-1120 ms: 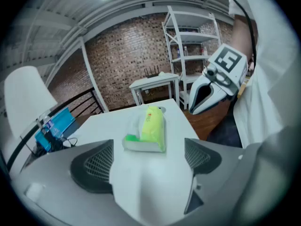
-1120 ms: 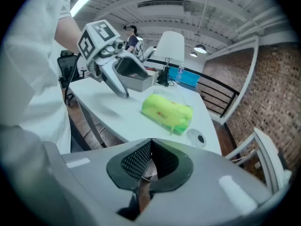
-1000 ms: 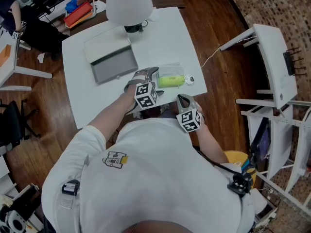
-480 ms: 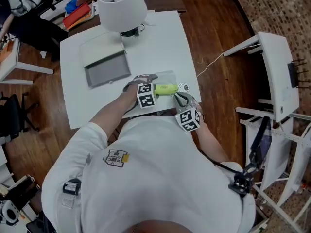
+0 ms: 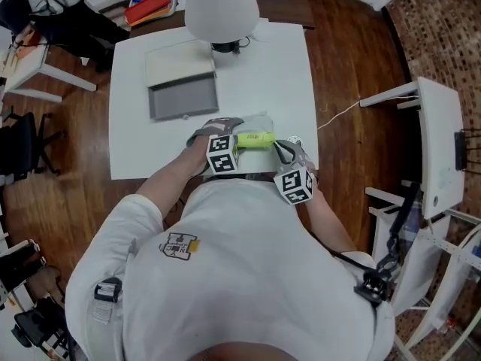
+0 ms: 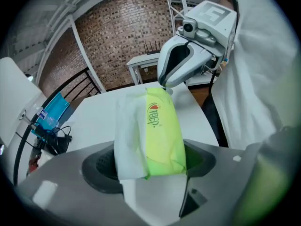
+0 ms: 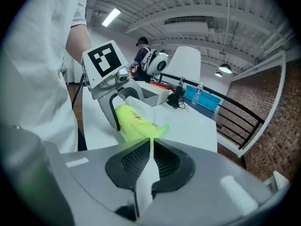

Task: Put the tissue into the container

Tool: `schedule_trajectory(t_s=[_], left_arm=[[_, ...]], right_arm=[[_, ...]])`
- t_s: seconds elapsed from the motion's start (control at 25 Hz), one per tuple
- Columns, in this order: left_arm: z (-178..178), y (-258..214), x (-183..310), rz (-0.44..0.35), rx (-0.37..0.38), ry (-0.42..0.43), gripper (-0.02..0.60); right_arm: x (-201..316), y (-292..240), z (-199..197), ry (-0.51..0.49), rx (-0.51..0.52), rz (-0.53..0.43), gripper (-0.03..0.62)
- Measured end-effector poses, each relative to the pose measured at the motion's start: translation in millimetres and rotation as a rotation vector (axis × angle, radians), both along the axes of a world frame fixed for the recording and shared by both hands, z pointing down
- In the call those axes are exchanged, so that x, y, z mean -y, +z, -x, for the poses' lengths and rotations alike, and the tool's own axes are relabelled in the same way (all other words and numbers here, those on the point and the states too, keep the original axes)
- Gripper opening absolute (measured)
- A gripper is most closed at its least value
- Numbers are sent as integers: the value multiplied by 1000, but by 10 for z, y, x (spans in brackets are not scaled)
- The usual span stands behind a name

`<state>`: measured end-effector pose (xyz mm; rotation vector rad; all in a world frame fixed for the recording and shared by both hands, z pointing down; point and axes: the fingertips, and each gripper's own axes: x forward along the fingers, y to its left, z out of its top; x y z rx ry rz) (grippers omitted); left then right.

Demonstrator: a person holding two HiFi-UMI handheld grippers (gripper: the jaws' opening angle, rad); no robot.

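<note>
The person is leaning over the white table [image 5: 274,74], working a gripper in each hand at its near edge. The green and white tissue pack [image 5: 255,139] is being held up just above the tabletop between the two tools, lying roughly level. The left gripper [image 5: 237,132] is closing its jaws around one end of the pack; the soft wrapper is filling the gap and pressing against both pads. The right gripper [image 5: 282,149] is pinching the thin flat seam at the pack's other end, its jaws drawn almost together on that sliver of wrapper. The two grippers are facing each other, with only the pack between them.

The grey container [image 5: 184,96] is sitting open further back on the table, well apart from the pack and to its left, with a pale lid or panel lying just behind it. A white lamp [image 5: 222,6] is standing at the far edge, just beside the container.
</note>
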<state>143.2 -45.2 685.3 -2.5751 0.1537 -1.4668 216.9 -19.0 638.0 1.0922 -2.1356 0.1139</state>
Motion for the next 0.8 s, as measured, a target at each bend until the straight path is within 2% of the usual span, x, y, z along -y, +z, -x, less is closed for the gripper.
schedule_trajectory(t_s=[0.52,0.8], left_arm=[[1703,-176,65,-67,69,-265,357],[2074,-319,135,-91,51,-302,357]], right_arm=[[349,-183,1386,-318,30,-66,15],[473,-286,1970,-398,36,-94,15]])
